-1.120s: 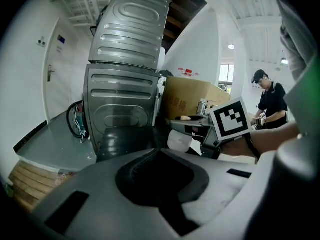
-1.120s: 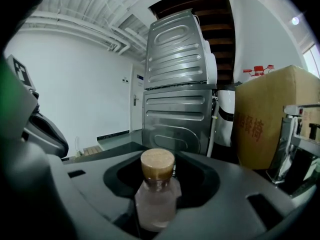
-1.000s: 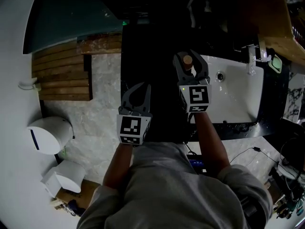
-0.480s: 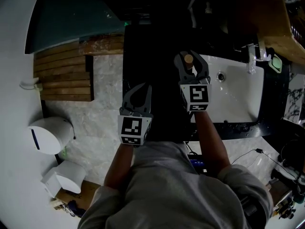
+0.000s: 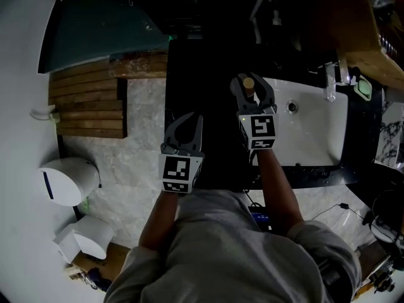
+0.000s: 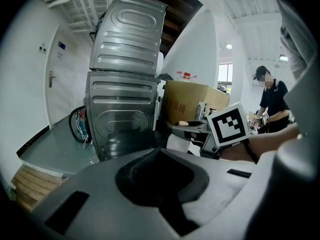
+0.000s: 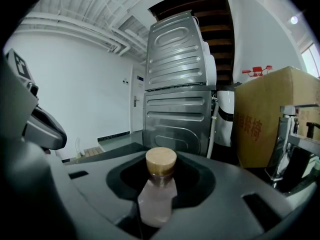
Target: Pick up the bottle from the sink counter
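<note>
From where I stand, the whole thing turns on the right gripper (image 5: 250, 81) and the bottle (image 7: 158, 194); the bottle sits right inside that claw, not ahead of it or off to a side; its pale body is pinched between the two jaws, and its neck and wooden cap (image 7: 161, 160) poke up through the oval gap between them; so the claw is narrowed onto the bottle, holding it.

Seen from above, only the round cap shows, so the bottle's long axis runs straight up and down, square across the level jaws; it stands over the dark counter (image 5: 208, 106), just beside the left rim of the white sink (image 5: 315, 131); I cannot tell whether its base rests on the counter or is clear of it.

The left gripper (image 5: 185, 121) hangs nearer the person and well apart from the bottle, to its left; its jaws are drawn together with nothing in them; only the grey appliance (image 6: 125, 84) shows beyond.

My guess is that the coming move is a plain lift along the bottle's own axis, straight up; with the hold so high, near the neck, a tilt of the wrist could make the body swing.
</note>
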Demonstrator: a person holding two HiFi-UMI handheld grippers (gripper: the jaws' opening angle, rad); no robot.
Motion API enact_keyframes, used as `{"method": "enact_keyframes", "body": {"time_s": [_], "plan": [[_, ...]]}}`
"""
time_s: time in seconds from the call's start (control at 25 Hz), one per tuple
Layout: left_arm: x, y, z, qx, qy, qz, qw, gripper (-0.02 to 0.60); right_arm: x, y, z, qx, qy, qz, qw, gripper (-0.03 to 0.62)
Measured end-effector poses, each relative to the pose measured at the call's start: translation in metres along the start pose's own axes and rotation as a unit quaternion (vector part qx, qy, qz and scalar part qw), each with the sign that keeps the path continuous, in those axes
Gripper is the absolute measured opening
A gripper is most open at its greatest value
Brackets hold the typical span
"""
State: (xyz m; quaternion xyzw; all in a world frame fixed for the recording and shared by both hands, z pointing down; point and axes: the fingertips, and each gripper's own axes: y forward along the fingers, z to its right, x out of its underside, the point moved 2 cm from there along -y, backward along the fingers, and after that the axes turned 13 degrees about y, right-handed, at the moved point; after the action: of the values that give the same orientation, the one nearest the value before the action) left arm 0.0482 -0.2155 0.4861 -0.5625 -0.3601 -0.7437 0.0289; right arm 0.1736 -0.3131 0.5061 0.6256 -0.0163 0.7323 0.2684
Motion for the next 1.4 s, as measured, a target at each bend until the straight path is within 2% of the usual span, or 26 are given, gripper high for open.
{"method": "enact_keyframes", "body": {"time_s": [0.24,0.6,0.8,1.0,1.16,1.4], "plan": [[-0.008,0.0,0.005,0.006,0.005,0.009,0.9999,0.014,0.003,-0.003,0.003,0.0,0.004,-0.001,1.0,0.126],[-0.021,-0.001,0.007,0.035,0.011,0.033,0.9988,0.014,-0.024,-0.022,-0.01,0.005,-0.003,0.023,1.0,0.126],[-0.034,0.001,0.007,0.061,0.011,0.06,0.9963,0.014,-0.038,-0.046,-0.012,0.031,0.0,0.017,0.999,0.126],[-0.053,-0.002,0.008,0.086,0.018,0.09,0.9921,0.014,-0.057,-0.072,-0.017,0.059,0.005,0.048,0.997,0.126],[-0.069,-0.01,0.013,0.109,0.04,0.113,0.9867,0.014,-0.068,-0.094,-0.025,0.08,0.018,0.071,0.994,0.126],[-0.071,-0.018,0.024,0.147,0.034,0.127,0.9804,0.014,-0.071,-0.125,-0.043,0.109,0.018,0.08,0.991,0.126]]}}
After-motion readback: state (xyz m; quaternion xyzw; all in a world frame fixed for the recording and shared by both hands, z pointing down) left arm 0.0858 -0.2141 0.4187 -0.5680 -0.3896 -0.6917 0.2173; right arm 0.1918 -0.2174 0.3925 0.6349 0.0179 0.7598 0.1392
